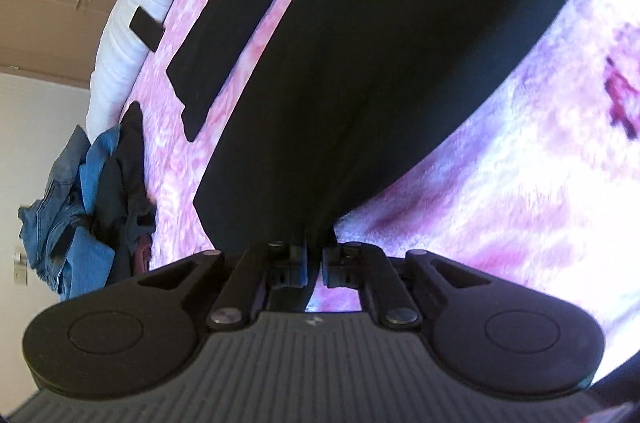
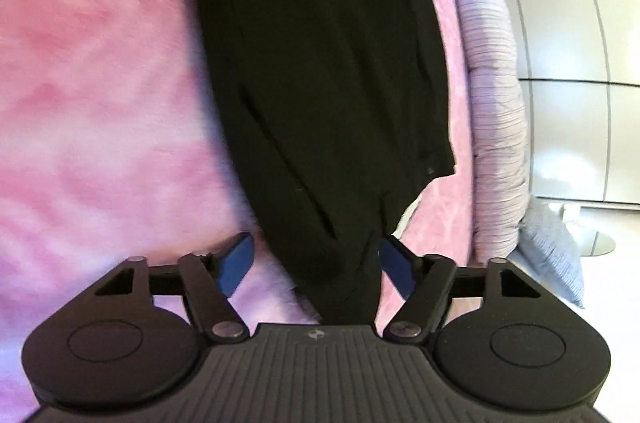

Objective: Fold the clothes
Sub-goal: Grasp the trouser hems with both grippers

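Smooth matt black cloth garment (image 1: 380, 43) lies on a fuzzy pink plush blanket (image 1: 520, 203); beside the blanket, crumpled blue denim clothes (image 1: 68, 207).

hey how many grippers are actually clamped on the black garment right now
1. The left gripper is shut on the black fabric garment. The right gripper is open, its blue pads either side of the cloth.

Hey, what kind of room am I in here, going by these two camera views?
Most likely a bedroom. A black garment lies spread on a pink fuzzy blanket over what looks like a bed, a pile of jeans waits at its edge, and white wardrobe doors stand behind.
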